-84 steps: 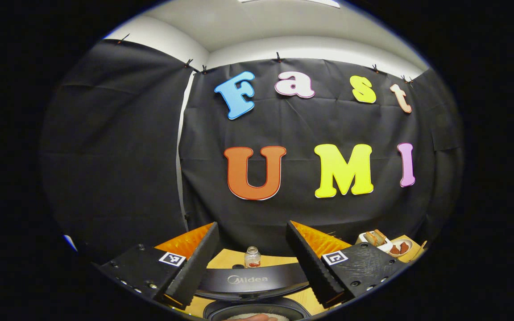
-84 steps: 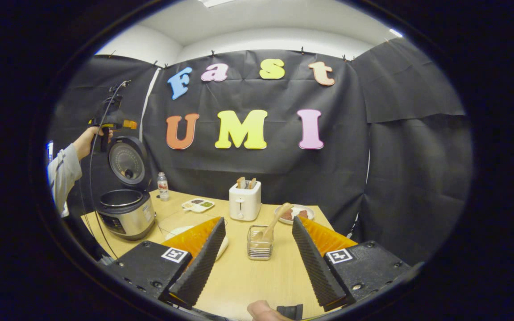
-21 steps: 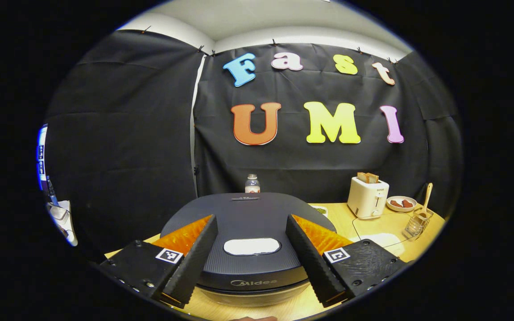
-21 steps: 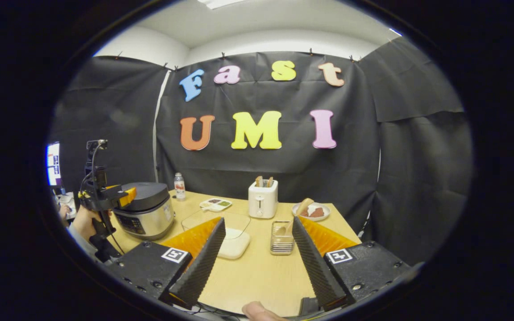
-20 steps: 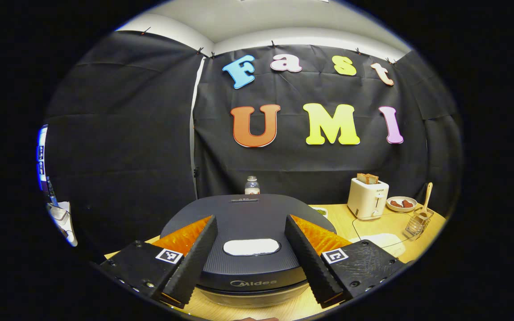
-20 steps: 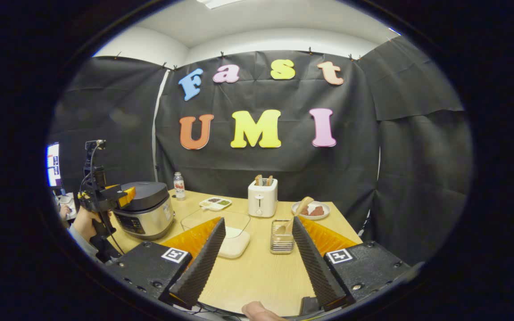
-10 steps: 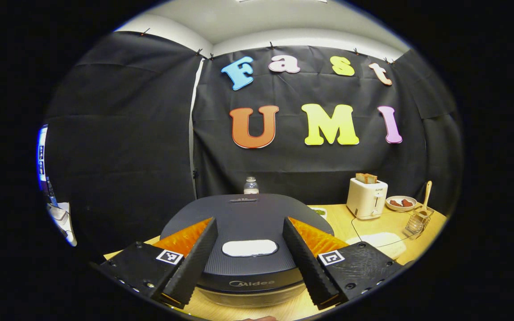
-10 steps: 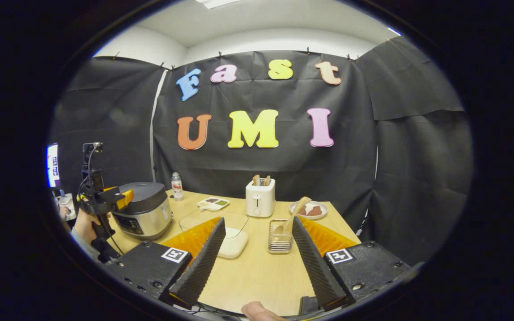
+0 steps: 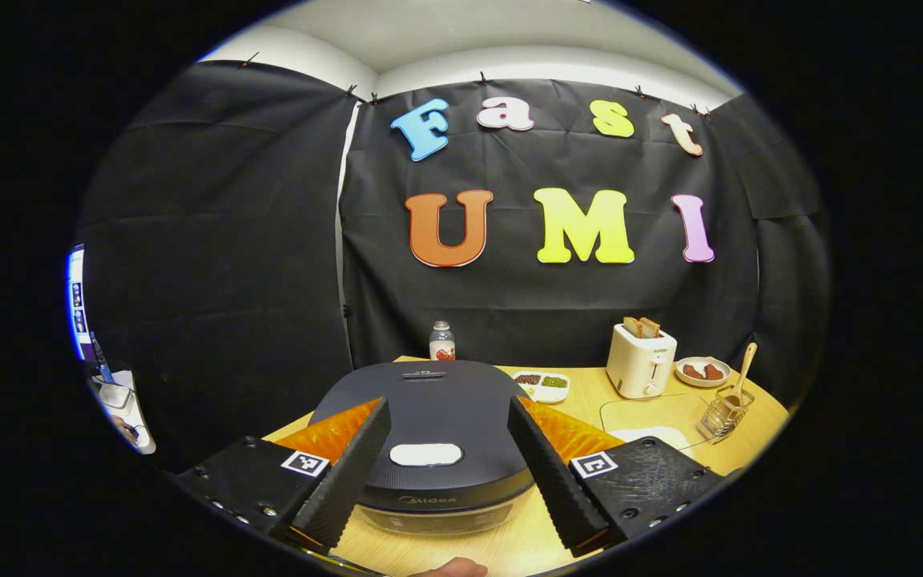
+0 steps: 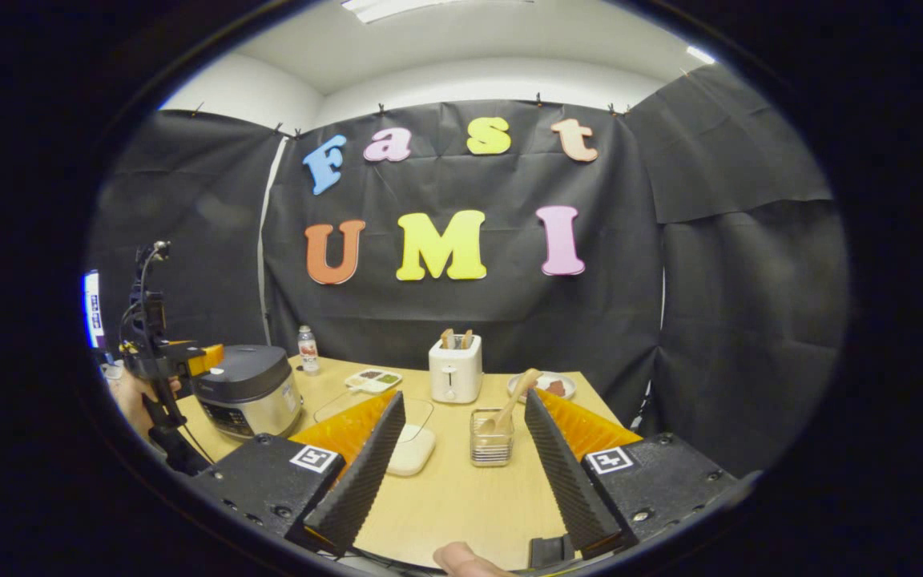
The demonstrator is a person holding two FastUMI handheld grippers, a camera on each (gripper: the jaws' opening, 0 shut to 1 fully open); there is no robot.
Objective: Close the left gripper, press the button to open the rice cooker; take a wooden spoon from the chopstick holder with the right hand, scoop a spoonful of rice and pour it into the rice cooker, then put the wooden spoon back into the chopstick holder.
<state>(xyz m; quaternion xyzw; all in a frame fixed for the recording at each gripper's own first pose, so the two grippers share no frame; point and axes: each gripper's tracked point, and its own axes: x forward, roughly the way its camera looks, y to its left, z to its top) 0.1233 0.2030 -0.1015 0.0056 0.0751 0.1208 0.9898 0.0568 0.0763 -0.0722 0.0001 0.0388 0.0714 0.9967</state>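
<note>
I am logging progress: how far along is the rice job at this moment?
Done: cannot tell; the dark round rice cooker's lid, open seconds ago, is shut. In hand: nothing; left gripper and right gripper are open. The wooden spoon stands in the wire chopstick holder. Left: perhaps every step.

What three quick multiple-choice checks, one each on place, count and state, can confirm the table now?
1. Where is the wooden spoon?
A. in the wire chopstick holder
B. in the white toaster
C. lying on the table

2. How many bread slices stand in the toaster?
A. none
B. two
C. four

3. The dark lid of the silver rice cooker is:
A. raised
B. down
C. removed

Answers: 1 A, its bowl sits in the holder; 2 B, two slices poke from the slots; 3 B, the lid lies flat on the pot.
</note>
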